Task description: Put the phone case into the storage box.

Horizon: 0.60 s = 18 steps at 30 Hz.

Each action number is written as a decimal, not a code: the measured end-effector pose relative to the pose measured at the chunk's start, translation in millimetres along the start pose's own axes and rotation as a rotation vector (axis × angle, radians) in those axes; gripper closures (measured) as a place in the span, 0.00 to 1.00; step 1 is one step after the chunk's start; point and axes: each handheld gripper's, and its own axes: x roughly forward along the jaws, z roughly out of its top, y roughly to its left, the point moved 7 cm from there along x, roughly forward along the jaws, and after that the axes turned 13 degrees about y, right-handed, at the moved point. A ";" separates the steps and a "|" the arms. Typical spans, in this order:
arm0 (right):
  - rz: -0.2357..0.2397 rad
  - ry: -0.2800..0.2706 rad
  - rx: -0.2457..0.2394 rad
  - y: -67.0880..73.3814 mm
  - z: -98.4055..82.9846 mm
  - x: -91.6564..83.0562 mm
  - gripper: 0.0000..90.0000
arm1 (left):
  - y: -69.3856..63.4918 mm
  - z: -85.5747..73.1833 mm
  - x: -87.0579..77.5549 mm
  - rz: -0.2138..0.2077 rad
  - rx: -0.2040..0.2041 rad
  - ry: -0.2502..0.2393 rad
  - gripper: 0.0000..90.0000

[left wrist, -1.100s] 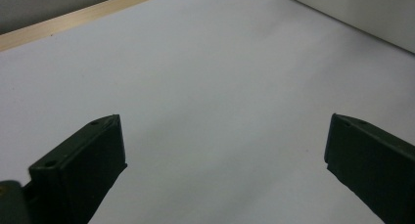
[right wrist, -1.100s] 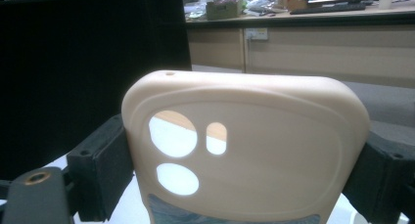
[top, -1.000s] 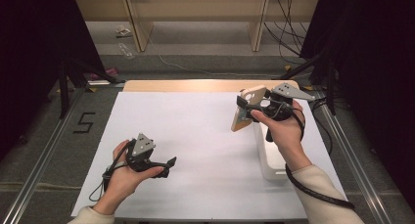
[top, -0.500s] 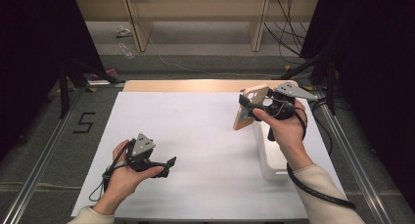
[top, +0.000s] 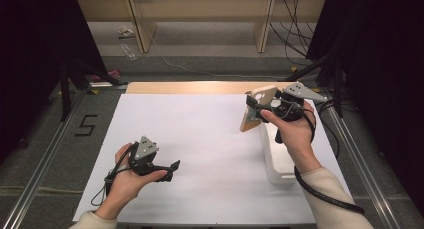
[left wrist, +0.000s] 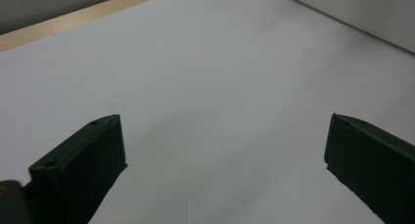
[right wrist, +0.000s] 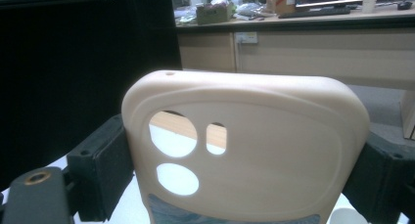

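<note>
In the high view, my right gripper [top: 255,110] is raised above the right part of the white tabletop [top: 210,154], toward its far edge, with a peach-coloured phone case [top: 254,108] clamped between the jaws. The case stands roughly upright, tilted slightly, and clear of the surface. A white box-like stand [top: 272,161] sits on the tabletop below my right hand, near the right edge; I cannot tell its exact form from here. My left gripper [top: 167,169] rests low near the front left corner, holding nothing. In the left gripper view, the jaws of that gripper stand well apart over bare white surface, with the edge of the white stand [left wrist: 352,13] at the far upper right. In the right gripper view, the phone case [right wrist: 244,150] sits squarely between my jaws, its outer back toward the camera; the three camera cut-outs are at its upper left, and both pads press on its long sides. Judgement: the step in hand is carry-and-present, with the case gripped and held aloft. The next move probably calls for lowering the case to the white stand or handing it across to the left gripper. Either option requires me to keep the clamp firm, because the case is thin-walled and may flex or pivot in the pads.
</note>
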 end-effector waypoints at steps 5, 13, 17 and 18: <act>-0.004 -0.004 0.000 -1.3 1.1 -1.4 0.14 | 0.3 0.2 -0.4 0.000 -0.001 -0.001 0.01; -0.011 -0.013 0.005 -4.5 2.8 -3.7 0.14 | 0.5 0.2 -0.2 0.001 -0.003 -0.002 0.01; -0.013 -0.011 0.007 -5.1 2.9 -4.1 0.14 | 0.5 0.3 -0.6 0.002 -0.001 -0.001 0.01; -0.015 -0.012 0.006 -5.5 3.0 -4.2 0.14 | 0.4 0.4 -0.5 0.002 -0.001 -0.002 0.01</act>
